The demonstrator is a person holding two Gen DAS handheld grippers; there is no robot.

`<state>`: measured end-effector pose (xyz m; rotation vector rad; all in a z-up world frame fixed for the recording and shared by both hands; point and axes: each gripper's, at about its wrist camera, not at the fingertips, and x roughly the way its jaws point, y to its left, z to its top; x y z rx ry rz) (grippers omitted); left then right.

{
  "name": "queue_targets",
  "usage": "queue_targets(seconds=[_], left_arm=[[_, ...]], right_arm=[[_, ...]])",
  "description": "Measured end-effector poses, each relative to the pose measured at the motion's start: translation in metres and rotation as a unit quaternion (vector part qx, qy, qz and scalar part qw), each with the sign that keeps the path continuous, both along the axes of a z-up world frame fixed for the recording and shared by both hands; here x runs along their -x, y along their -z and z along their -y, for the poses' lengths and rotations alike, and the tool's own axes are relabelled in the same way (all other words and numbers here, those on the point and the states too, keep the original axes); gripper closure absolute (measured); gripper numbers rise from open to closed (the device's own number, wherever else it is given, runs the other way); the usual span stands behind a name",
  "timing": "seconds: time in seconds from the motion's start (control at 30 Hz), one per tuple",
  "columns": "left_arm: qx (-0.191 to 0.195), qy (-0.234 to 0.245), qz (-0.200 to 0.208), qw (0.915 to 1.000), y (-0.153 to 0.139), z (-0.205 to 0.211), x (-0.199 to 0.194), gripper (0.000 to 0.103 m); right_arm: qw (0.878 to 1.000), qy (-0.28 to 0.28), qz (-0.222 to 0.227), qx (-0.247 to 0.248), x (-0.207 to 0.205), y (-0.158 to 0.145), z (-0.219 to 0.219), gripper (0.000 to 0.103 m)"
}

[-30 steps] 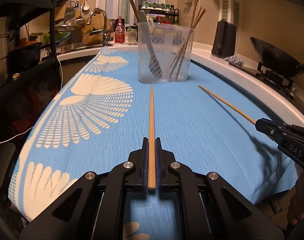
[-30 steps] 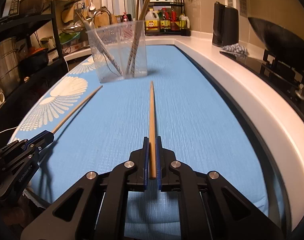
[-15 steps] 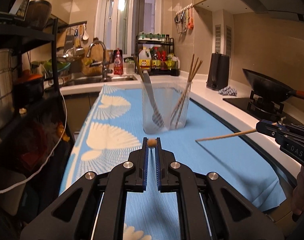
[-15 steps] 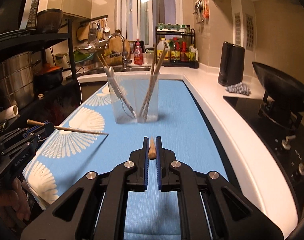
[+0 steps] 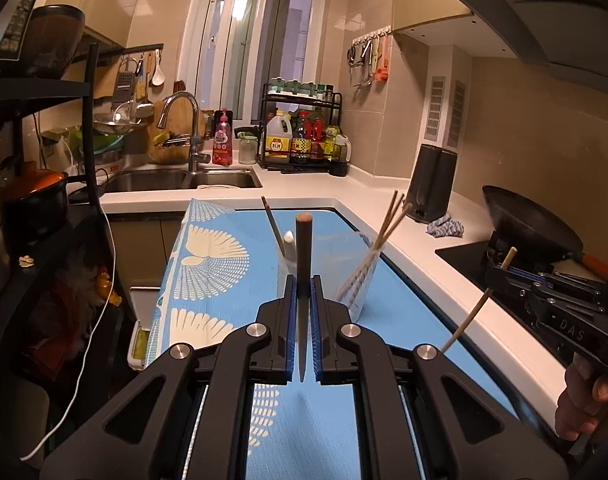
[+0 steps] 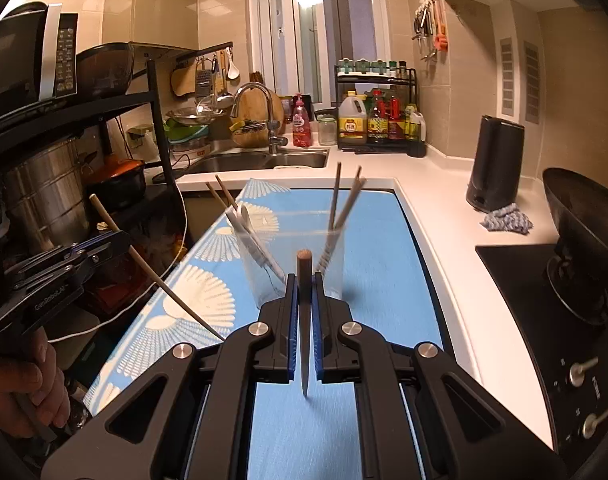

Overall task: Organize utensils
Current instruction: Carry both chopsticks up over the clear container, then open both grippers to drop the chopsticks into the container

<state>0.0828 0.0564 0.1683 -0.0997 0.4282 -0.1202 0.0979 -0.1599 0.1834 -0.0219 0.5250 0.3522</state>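
Plainly clamped: left gripper [image 5: 302, 300] on one chopstick [image 5: 303, 264], right gripper [image 6: 304, 300] on another chopstick [image 6: 304, 280], clear cup [image 6: 291, 264] seemingly just ahead

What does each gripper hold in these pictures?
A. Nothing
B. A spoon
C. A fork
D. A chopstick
D: a chopstick stands clamped in the left gripper, and another chopstick in the right gripper, with the cup beyond.

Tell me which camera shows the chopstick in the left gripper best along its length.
The right wrist view: the left gripper holds its chopstick side-on, both ends visible. The left wrist view shows that chopstick foreshortened, nearly end-on between its jaws.
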Motion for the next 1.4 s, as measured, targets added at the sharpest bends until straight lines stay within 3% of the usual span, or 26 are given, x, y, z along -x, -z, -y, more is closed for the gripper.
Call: queue_targets(seconds=[0.23, 0.6, 0.73, 0.83, 0.9, 0.97, 1.07, 1.3, 1.4], left_arm=[[0.030, 0.016, -0.034, 0.9989, -0.035, -0.007, -0.040, 0.097], [0.038, 0.046, -0.005, 0.9982, -0.112, -0.002, -0.099, 0.097], [0.024, 0.041, -0.025, 0.9985, -0.100, 0.006, -0.128, 0.097], [0.010, 0.042, -0.066, 0.9969, -0.072, 0.012, -0.148, 0.096], [0.012, 0.041, -0.075, 0.9963, -0.063, 0.012, -0.150, 0.095], [0.018, 0.041, -0.059, 0.9973, -0.066, 0.010, -0.142, 0.079], [0.011, 0.025, -0.030, 0.9992, -0.072, 0.010, -0.125, 0.075], [0.021, -0.015, 0.001, 0.9997, -0.045, 0.015, -0.077, 0.042], [0.018, -0.042, 0.008, 0.9989, -0.018, 0.019, -0.055, 0.024]], right_arm=[[1.000, -0.022, 0.008, -0.004, -0.035, -0.046, -0.012, 0.096], [0.997, -0.034, 0.060, -0.021, -0.101, -0.127, -0.031, 0.097], [0.998, -0.018, 0.068, -0.005, -0.127, -0.121, -0.039, 0.097], [0.998, -0.009, 0.057, -0.003, -0.145, -0.102, -0.041, 0.096], [0.999, -0.004, 0.043, 0.007, -0.152, -0.088, -0.040, 0.088], [0.999, -0.007, 0.032, 0.003, -0.151, -0.080, -0.034, 0.081], [0.999, -0.006, 0.041, 0.005, -0.137, -0.078, -0.025, 0.077], [0.997, -0.009, 0.071, 0.010, -0.079, -0.054, -0.009, 0.045], [0.996, 0.011, 0.087, 0.004, -0.056, -0.034, 0.001, 0.024]])
